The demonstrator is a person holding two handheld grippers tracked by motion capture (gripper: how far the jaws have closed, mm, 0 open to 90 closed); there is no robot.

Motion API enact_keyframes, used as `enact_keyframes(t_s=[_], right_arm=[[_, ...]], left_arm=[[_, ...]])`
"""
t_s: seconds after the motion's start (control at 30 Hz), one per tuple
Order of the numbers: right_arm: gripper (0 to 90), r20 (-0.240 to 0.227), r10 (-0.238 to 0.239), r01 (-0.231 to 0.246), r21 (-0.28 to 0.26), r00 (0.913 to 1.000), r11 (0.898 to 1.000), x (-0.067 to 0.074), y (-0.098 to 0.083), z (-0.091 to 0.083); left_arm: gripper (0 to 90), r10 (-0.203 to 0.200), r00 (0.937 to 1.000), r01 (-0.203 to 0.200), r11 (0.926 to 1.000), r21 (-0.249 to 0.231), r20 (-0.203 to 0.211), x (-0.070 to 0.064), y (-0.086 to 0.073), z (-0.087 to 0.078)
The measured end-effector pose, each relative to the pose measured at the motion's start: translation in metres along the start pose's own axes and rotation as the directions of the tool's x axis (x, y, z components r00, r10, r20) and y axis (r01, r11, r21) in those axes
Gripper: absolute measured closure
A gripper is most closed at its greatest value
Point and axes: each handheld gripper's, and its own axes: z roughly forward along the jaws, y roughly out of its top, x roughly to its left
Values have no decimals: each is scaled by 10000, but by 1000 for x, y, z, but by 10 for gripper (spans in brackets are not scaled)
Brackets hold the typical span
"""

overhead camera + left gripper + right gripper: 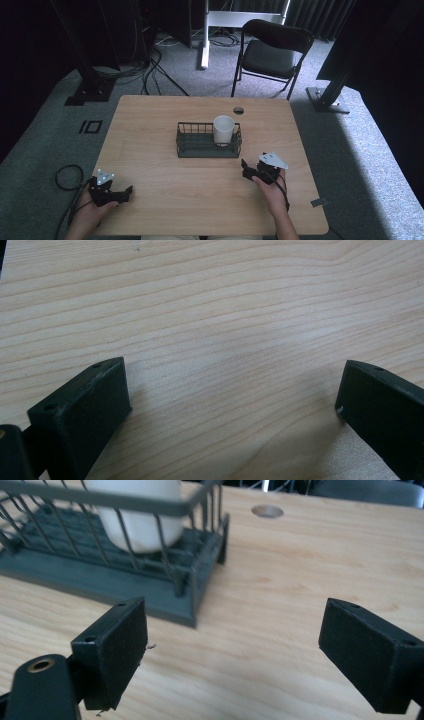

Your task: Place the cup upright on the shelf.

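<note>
found white cup (223, 130) upright in right end of wire basket (190, 148). noted right gripper (253, 171) nearby, left gripper (120, 194) well apart, both with jaws spread, empty. judged light, rigid, smooth; best gripped across the rim.

No text, label, brand or number can be read on anything here.

Cup (223, 129) in rack's (200, 148) right end, mid-table (150, 125).
</note>
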Motion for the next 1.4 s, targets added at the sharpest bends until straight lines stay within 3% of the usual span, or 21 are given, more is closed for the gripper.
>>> enact_keyframes(t_s=[0.7, 0.93, 1.3, 1.4], right_arm=[[119, 467, 220, -260, 883, 9987, 9957, -37, -26, -17], [130, 241, -48, 18, 1267, 9997, 9919, -46, -34, -23], [128, -38, -72, 77, 1603, 10000, 9870, -55, -42, -36], [128, -94, -305, 317, 1746, 9995, 9841, -59, -46, -40]], left_arm=[[12, -7, 10000, 7, 10000, -5, -1, 0, 0, 0], [12, 0, 10000, 0, 10000, -2, -1, 0, 0, 0], [12, -14, 10000, 14, 10000, -13, -3, 0, 0, 0], [12, -10, 10000, 10, 10000, -8, -2, 0, 0, 0]])
